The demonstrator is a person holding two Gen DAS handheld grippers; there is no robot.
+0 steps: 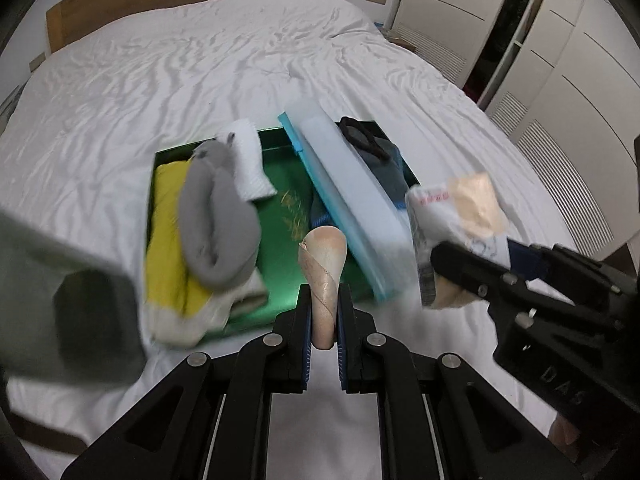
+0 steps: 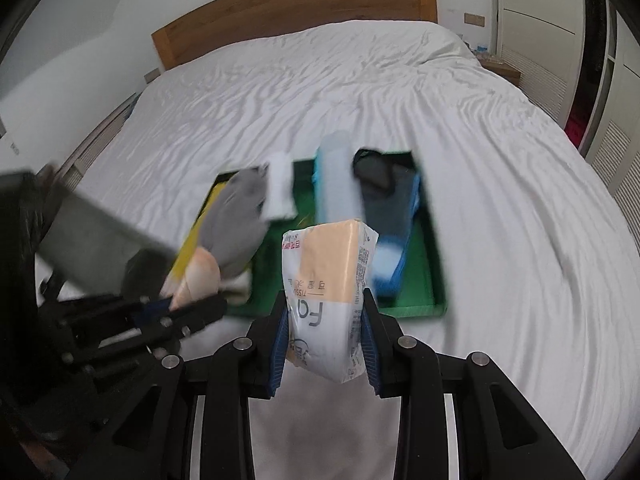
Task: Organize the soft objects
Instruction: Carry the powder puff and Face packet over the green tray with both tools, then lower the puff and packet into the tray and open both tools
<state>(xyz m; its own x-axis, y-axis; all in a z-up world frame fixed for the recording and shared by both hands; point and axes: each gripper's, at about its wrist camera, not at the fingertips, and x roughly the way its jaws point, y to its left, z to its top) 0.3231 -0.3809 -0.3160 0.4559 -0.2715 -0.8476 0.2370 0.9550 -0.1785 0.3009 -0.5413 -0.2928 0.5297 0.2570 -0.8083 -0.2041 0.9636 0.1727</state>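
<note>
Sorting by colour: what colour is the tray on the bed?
Green tray, clearest in the left wrist view.

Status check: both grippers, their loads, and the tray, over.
Left gripper shut on peach ballet shoe. Right gripper shut on tissue pack. Green tray on bed ahead, crowded: socks, blue pouch; bare patch mid-tray.

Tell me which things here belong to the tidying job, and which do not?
Job: tissue pack in right gripper; beige soft item in left gripper; green tray; grey sock.
Not job: headboard; wardrobe doors.
</note>
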